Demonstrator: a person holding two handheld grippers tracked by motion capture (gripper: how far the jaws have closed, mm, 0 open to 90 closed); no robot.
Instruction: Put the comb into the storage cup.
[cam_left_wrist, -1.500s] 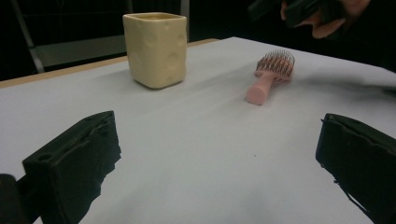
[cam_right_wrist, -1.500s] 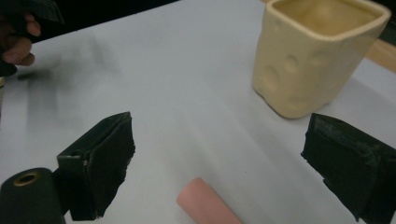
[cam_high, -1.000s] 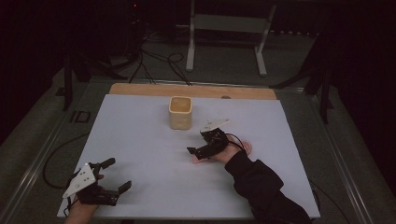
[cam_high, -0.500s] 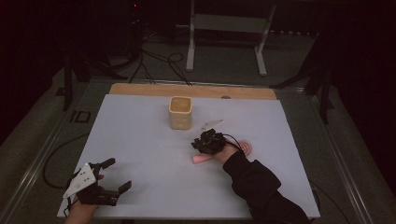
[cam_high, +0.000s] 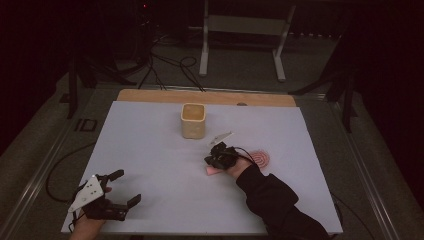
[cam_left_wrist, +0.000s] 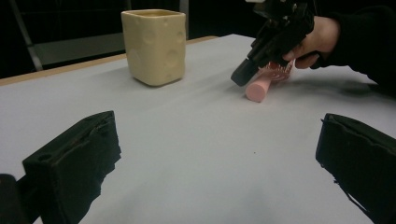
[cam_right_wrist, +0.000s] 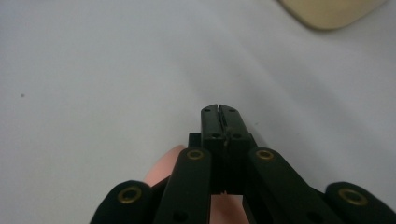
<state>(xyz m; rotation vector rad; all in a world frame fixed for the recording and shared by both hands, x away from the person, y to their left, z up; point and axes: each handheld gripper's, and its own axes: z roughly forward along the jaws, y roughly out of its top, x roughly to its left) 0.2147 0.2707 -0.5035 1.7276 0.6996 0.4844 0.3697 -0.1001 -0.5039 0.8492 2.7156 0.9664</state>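
the white table (cam_high: 150, 150) carries a yellow cup (cam_high: 193, 120) and, nearer, a pink brush (cam_left_wrist: 261, 86) lying flat. step in hand: grasping the brush. right gripper (cam_high: 216, 156): jaws just closed, tips together over the handle; grip unconfirmed. next: lift, check hold. left gripper (cam_high: 120, 190): wide open, empty.

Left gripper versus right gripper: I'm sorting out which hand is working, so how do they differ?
The left gripper has its jaws wide open with nothing between them; the right gripper has just been closing its jaws, which now meet with nothing visible between the tips. The left gripper sits near the table's near left corner, apart from everything; the right gripper is right over the pink brush. Both are black, two-jawed and hand-held.
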